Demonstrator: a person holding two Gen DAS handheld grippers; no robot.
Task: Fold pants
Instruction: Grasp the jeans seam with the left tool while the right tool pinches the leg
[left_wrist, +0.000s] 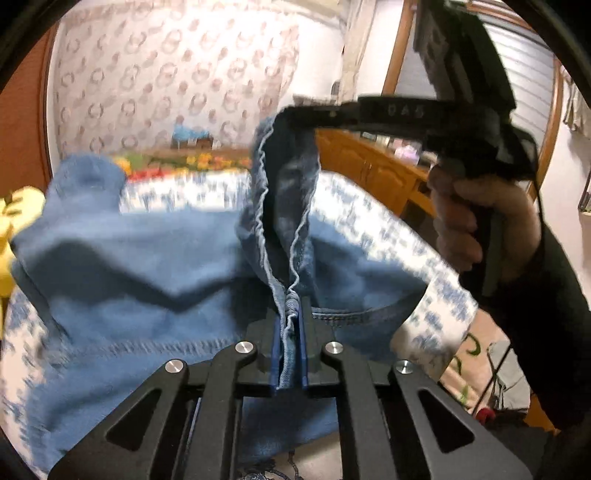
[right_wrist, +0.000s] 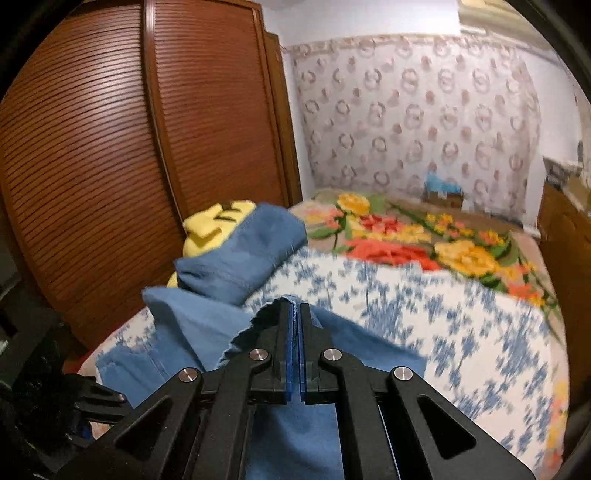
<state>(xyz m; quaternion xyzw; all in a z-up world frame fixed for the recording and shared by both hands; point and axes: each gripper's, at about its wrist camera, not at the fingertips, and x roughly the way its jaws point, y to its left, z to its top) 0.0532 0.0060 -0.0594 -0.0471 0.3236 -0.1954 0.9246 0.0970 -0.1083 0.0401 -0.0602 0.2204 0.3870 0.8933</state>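
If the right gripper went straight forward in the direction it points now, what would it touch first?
The right gripper is shut on the blue pants. Straight ahead, it would probably first meet the blue-and-white floral bedspread just beyond its fingers. Depth is unclear; it may pass slightly above the bedspread and continue toward the colourful flower blanket.

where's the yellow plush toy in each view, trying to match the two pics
Left wrist view: the yellow plush toy sits at the far left edge, mostly cut off, beside the raised end of the jeans.
Right wrist view: it lies left of center, half covered by the jeans, in front of the brown slatted door.
Shared landmark: the floral blanket at the far end of the bed.
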